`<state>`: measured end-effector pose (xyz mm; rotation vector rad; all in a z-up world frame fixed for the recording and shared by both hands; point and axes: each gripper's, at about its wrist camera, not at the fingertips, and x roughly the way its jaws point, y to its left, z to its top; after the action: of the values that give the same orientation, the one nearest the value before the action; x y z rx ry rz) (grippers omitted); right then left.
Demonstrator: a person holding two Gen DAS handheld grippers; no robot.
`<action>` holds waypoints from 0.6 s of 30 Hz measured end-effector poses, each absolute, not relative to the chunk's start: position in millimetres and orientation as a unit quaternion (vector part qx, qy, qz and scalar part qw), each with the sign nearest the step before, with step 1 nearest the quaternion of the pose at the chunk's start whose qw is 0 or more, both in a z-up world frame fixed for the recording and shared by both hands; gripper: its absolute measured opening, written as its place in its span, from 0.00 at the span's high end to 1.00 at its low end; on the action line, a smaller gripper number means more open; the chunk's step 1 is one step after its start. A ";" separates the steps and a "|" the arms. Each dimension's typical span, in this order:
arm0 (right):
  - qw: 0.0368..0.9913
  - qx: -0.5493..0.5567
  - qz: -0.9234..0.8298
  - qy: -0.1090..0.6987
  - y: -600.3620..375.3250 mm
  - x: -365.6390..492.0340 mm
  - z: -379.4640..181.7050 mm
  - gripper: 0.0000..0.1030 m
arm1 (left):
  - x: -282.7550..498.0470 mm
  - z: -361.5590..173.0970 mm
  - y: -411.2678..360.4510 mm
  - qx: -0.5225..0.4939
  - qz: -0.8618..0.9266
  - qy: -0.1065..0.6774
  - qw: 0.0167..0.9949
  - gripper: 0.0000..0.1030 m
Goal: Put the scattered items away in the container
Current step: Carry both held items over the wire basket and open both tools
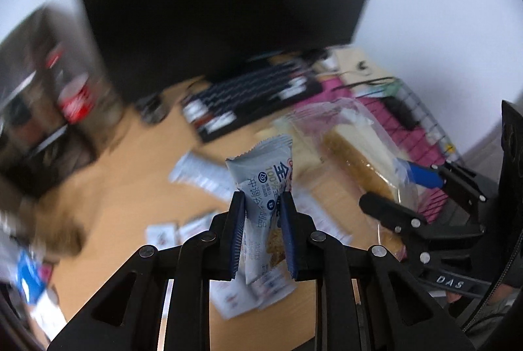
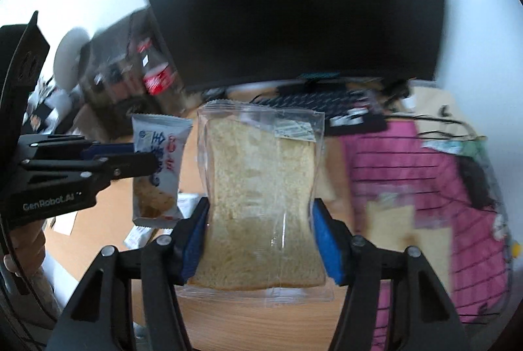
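Observation:
My left gripper (image 1: 262,204) is shut on a pale blue snack packet (image 1: 261,184) and holds it above the wooden desk. The packet also shows in the right wrist view (image 2: 157,168), with the left gripper (image 2: 143,159) at the left. My right gripper (image 2: 260,220) is shut on a clear bag of sliced bread (image 2: 261,204), held upright above the desk. In the left wrist view the bread bag (image 1: 353,155) and right gripper (image 1: 402,184) are at the right. A wire basket with a pink lining (image 2: 425,174) stands to the right, also in the left wrist view (image 1: 412,122).
Several small white packets (image 1: 202,174) lie on the desk (image 1: 130,187). A dark monitor (image 2: 294,8) and a keyboard (image 1: 248,96) stand behind. A cola bottle (image 1: 76,99) and a dark box are at the back left. The view is motion-blurred.

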<state>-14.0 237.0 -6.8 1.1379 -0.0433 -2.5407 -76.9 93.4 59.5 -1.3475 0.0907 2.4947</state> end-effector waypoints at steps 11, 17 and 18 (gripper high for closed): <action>0.056 0.401 -0.911 -0.075 365.9 0.1 -0.5 0.36 | -102.0 70.8 257.3 -0.449 0.842 0.096 0.283 0.86; 0.042 0.426 -0.899 -0.096 400.5 -4.1 -21.1 0.36 | -114.8 49.0 311.6 -0.470 0.820 0.111 0.308 0.86; 0.043 0.428 -0.897 -0.099 402.5 -5.8 -23.6 0.36 | -117.9 45.2 315.0 -0.473 0.819 0.113 0.304 0.86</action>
<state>-5.8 402.5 -23.6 1.3094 -0.3018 -2.7438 -117.9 315.0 45.2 -1.2529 0.2998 2.1698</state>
